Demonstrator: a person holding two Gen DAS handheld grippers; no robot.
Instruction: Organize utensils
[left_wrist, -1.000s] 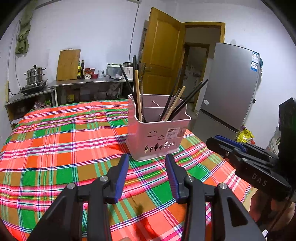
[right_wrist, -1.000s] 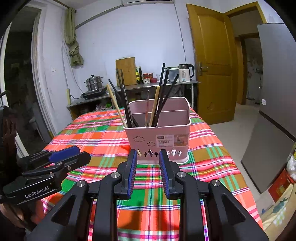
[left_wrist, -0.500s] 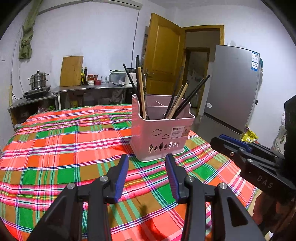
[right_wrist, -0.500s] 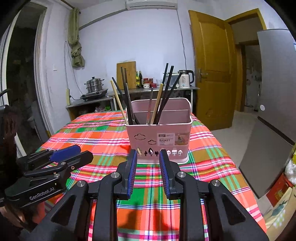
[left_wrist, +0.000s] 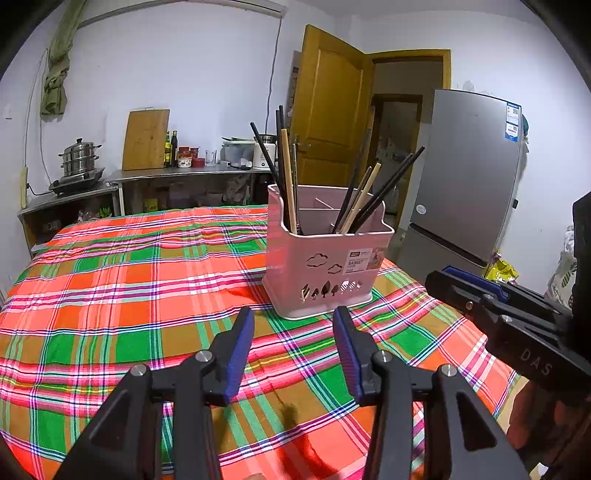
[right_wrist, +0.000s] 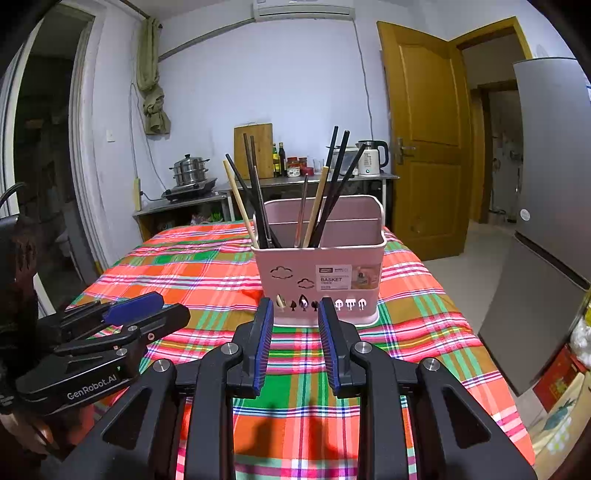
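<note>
Both grippers are hanging low over the plaid worktop (left_wrist: 110, 295) and nothing is in either one. The left gripper (left_wrist: 293, 347) has its jaws spread wide, bare cloth between them. The right gripper (right_wrist: 295, 343) shows a narrower gap, also parted, also empty.

What has changed over the last second: both cameras have tipped up a touch, so the room sits lower in frame and the pink basket (right_wrist: 321, 273) rides a little higher ahead of the fingers. The jaw gaps look the same as before. No reach, no closing, just a small lift and level.

Just beyond the right gripper's tips stands that basket, upright on the cloth, with dark and pale chopsticks (right_wrist: 332, 188) fanned out of its front compartments. From the left gripper it sits ahead and slightly to the right (left_wrist: 325, 266).

No loose utensils show on the cloth, so my read is the sorting is finished or nearly so, with both grippers backing away
</note>
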